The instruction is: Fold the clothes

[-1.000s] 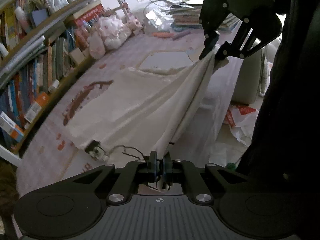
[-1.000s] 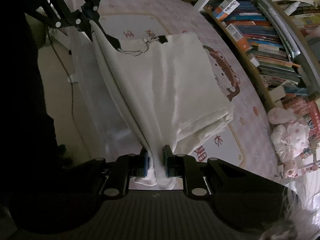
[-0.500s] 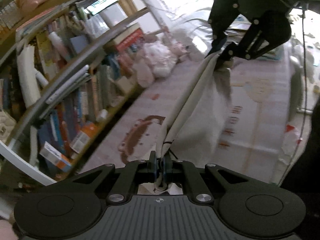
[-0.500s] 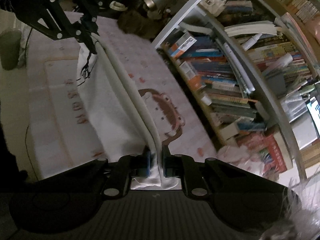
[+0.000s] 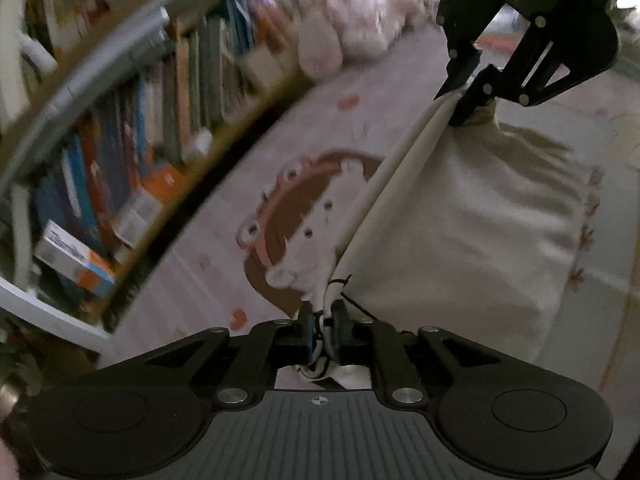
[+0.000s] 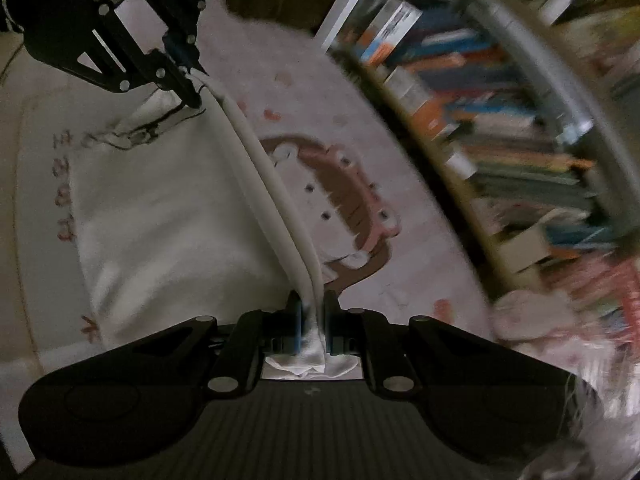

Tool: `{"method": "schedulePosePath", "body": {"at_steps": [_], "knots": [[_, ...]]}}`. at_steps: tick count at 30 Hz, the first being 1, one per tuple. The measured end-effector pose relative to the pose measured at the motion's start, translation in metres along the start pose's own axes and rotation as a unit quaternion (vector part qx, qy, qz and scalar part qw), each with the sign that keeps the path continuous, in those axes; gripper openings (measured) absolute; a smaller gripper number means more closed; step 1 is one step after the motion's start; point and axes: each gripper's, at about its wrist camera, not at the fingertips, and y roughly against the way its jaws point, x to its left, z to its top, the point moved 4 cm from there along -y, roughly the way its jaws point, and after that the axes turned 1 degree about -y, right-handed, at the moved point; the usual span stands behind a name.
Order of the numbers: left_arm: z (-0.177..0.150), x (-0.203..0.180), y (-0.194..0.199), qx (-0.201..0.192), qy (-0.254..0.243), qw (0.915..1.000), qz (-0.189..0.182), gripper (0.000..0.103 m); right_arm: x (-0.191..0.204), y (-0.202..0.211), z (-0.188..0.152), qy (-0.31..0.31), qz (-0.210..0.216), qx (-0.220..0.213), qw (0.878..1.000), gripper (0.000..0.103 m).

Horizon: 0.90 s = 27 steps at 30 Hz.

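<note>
Clearly, the two grippers are holding the cream garment (image 5: 460,216) by the two ends of one folded edge, so this edge is stretching tight between them while the rest is lying on the play mat (image 5: 208,280) near the bookshelf (image 5: 120,128). The right gripper (image 6: 311,320) is pinching its corner firmly. The left gripper (image 5: 322,330) is opening its jaws with cloth between them, and it seems, in this blurred view, the pads are touching it only loosely, probably to release the fold.
</note>
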Motion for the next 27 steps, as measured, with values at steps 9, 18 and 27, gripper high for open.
{"method": "schedulePosePath", "body": {"at_steps": [9,18,27], "knots": [[-0.047,0.039,-0.011,0.006,0.161,0.9854,0.055,0.077,-0.026,-0.037,-0.017,-0.117,-0.005,0.003,0.993,0.033],[-0.104,0.032,0.021,-0.082,0.479,0.872,-0.059,0.046,-0.025,0.016,-0.051,-0.396,0.023,-0.063,0.916,0.029],[-0.099,0.008,0.018,-0.089,0.555,0.8197,-0.111,0.003,0.002,0.002,-0.078,-0.54,0.062,-0.037,0.839,0.009]]}}
